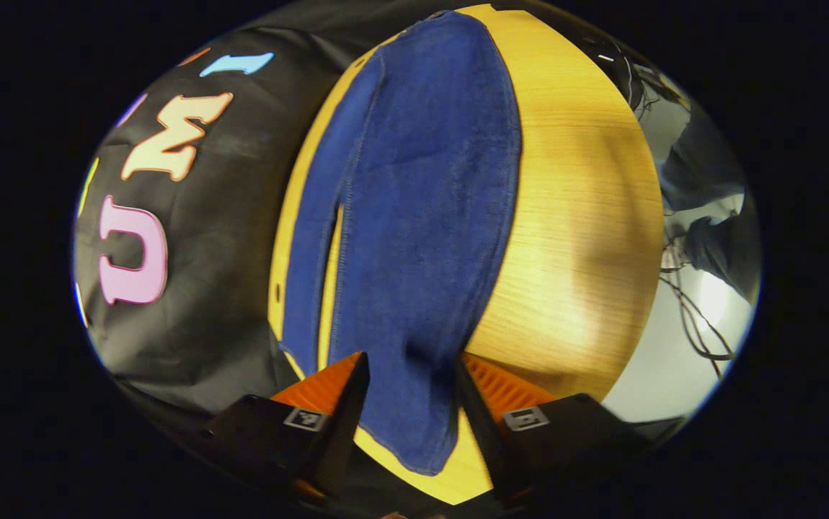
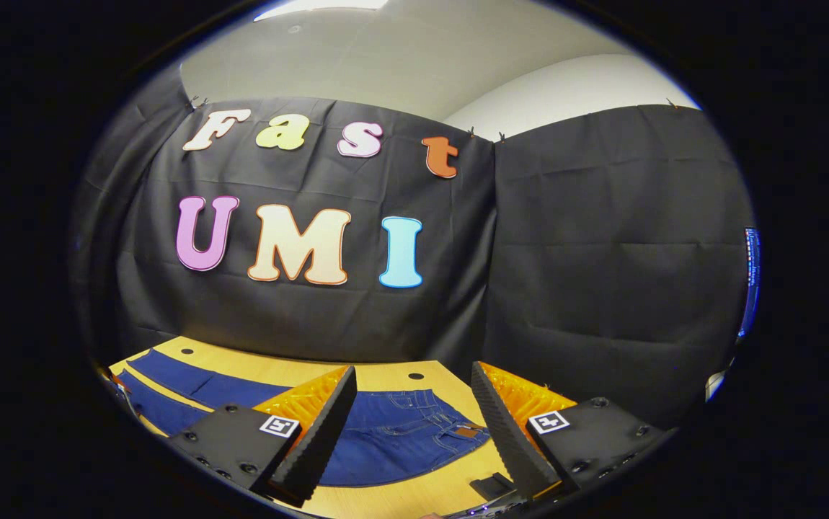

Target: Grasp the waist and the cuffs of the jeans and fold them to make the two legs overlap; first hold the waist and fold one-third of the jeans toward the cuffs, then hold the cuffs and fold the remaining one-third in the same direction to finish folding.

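Note:
Blue jeans (image 1: 422,216) lie flat on a wooden table (image 1: 580,216), running away from me in the left gripper view. The two legs lie side by side with a narrow gap, and one cuff (image 1: 422,440) is nearest. My left gripper (image 1: 411,404) hovers open over that cuff, its fingers apart and holding nothing. In the right gripper view the jeans (image 2: 386,440) stretch leftward, and the waist with its brown patch (image 2: 466,432) sits between the fingers. My right gripper (image 2: 414,425) is open above the waist and holds nothing.
The black booth cloth (image 2: 587,274) hangs right behind the table's far edge. A person's dark trousers (image 1: 703,180) and loose cables (image 1: 695,317) show on the floor past the table's right side. A small dark object (image 2: 490,486) lies on the table near the right gripper.

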`<state>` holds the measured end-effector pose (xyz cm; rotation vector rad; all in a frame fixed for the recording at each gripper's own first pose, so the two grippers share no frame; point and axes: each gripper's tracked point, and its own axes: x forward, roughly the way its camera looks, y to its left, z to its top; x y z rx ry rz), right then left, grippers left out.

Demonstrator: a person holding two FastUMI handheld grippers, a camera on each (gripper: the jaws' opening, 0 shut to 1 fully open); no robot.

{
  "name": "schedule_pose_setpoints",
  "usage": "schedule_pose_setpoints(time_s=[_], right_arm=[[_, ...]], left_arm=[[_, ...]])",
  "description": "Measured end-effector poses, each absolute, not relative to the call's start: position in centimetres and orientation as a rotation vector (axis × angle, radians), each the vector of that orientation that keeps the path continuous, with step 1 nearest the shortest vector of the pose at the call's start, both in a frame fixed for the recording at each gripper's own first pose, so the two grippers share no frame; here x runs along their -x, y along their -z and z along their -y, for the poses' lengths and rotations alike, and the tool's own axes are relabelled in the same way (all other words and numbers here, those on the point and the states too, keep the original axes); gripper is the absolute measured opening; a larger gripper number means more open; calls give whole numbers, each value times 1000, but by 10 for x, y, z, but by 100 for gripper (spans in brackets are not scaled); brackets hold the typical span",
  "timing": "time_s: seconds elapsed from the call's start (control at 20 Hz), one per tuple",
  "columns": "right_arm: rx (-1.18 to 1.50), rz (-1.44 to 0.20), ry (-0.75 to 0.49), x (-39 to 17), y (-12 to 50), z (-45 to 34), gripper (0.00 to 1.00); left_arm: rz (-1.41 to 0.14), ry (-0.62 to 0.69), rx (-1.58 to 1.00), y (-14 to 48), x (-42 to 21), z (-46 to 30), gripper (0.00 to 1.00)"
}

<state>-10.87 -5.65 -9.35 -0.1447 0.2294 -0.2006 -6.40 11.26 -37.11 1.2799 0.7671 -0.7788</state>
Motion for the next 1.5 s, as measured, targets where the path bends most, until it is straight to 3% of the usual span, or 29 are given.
schedule_pose_setpoints(time_s=[0.1,0.2,0.25,0.3,0.35,0.75,1.0,1.15,1.5], right_arm=[[158,-238,194,108,99,55,100],[180,-239,179,106,101,53,99],[196,-243,160,103,104,51,100],[220,-251,135,101,108,48,100],[258,-259,112,97,113,50,100],[656,-410,-49,94,194,101,99],[924,-562,-181,93,276,132,99],[1027,-629,-298,97,320,137,96],[1160,-757,-492,102,394,145,100]], left_arm=[[-789,786,-1278,373,72,-110,34],[-798,780,-1265,375,74,-109,14],[-793,769,-1256,375,72,-110,14],[-802,755,-1239,368,75,-105,4],[-811,745,-1215,373,74,-108,2],[-827,707,-1193,374,74,-106,0],[-855,678,-1186,376,74,-110,0],[-892,656,-1163,377,74,-109,0],[-920,634,-1159,378,73,-110,0]])
